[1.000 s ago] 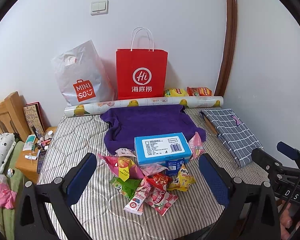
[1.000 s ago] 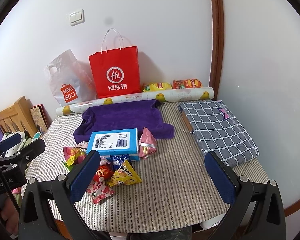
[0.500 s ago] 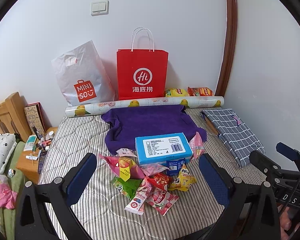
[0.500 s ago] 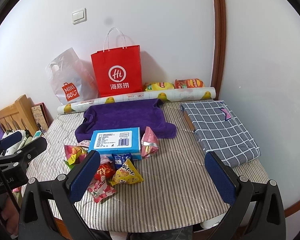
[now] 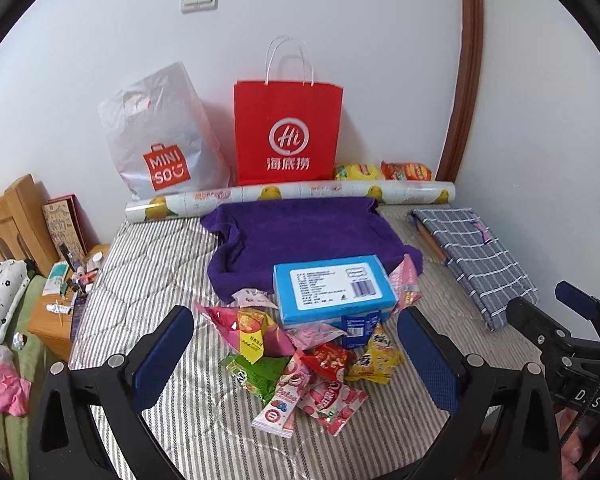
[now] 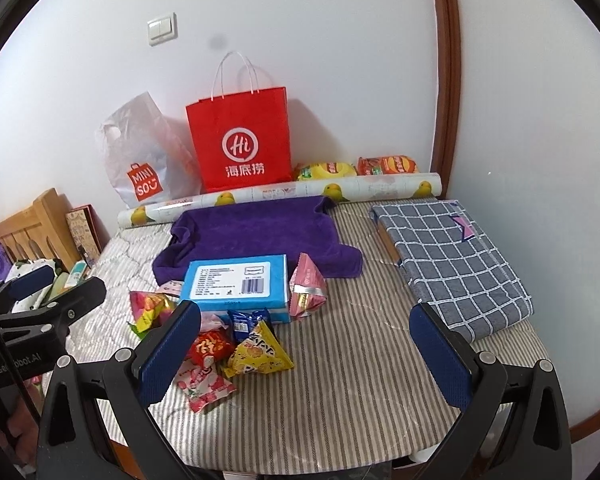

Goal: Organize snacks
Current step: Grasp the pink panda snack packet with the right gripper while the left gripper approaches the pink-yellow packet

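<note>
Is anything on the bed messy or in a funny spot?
Yes. The snack packets lie in a jumbled heap at the front of the striped mattress, some overlapping, and the blue box sits on top of a few. Two chip bags are wedged behind the paper roll.

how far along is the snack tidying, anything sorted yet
Nothing looks sorted yet: the snack packets lie jumbled around the blue box on the striped mattress. The left gripper and right gripper are both open and empty. All sorting remains.
</note>
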### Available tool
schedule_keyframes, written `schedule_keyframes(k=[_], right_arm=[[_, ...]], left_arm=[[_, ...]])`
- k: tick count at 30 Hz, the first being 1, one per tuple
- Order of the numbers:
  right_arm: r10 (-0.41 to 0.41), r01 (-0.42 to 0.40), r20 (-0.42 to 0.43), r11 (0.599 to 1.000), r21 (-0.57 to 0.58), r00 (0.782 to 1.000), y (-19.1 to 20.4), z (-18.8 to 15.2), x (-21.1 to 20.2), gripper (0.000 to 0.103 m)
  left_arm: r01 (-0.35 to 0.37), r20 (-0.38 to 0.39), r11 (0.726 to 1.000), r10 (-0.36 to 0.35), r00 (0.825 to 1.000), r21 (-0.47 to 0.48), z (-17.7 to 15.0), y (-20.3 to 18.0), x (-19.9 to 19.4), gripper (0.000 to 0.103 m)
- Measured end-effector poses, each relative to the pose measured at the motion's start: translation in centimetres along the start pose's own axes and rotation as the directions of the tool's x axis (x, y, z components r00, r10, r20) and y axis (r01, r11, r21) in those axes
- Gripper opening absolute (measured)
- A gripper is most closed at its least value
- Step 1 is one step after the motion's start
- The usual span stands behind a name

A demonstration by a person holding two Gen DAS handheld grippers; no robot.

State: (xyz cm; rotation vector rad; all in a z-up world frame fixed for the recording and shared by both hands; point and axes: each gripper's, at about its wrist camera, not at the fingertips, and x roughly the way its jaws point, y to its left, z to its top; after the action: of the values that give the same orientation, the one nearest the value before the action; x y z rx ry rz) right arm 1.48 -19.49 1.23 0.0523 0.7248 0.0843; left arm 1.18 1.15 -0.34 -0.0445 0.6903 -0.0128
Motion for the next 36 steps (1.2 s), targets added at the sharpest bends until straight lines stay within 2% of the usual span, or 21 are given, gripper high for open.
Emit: schedule_keyframes(k=[3,8,15,17,28,32,34,36], right_arm=[[0.000,0.001,-0.018,1.000,0.011,1.000,-0.3,-0.5,2.3,0.100],[0.000,0.002,-0.078,1.000,0.023,0.997,-0.9,-1.3,6.9,0.084],[0.039,-0.031,-0.108,0.996,0.080,0.993,-2.1,-1.2,12.4,0.076],[0.040,-0.030,-0.117,0.996,0.083,0.992,-2.2,-0.9,13.7,0.072],[0.059,-0.043,-0.173,0.994,0.097,0.983,-2.2,0.6,19.6,0.066],[0.057,-0.034,-0.218,0.993,0.109,0.974,-2.5,0.4,21.6,0.058],[0.092,-0.064,-0.231,0.990,0.126,0.969,-2.8,0.2,22.3,0.056],[0.130,-0.100,-0.233,0.986,0.135,0.964,-3.1,-0.1,22.4,0.045]], left_arm=[[-0.009,-0.028,1.000,0.009,1.000,-0.012,-0.3,0.9,1.9,0.103],[-0.022,-0.080,0.999,0.019,0.997,-0.035,-1.0,2.7,5.3,0.103],[-0.039,-0.128,0.997,0.030,0.991,-0.070,-1.9,5.5,8.5,0.101],[-0.045,-0.133,0.995,0.032,0.991,-0.090,-2.0,6.2,9.1,0.101],[-0.035,-0.146,0.987,0.012,0.989,-0.156,-2.4,8.7,10.4,0.101],[-0.035,-0.146,0.985,0.011,0.989,-0.168,-2.4,9.2,10.7,0.101],[-0.036,-0.149,0.985,0.010,0.989,-0.172,-2.3,9.4,11.0,0.101],[-0.031,-0.152,0.984,0.004,0.988,-0.174,-2.4,9.5,11.2,0.101]])
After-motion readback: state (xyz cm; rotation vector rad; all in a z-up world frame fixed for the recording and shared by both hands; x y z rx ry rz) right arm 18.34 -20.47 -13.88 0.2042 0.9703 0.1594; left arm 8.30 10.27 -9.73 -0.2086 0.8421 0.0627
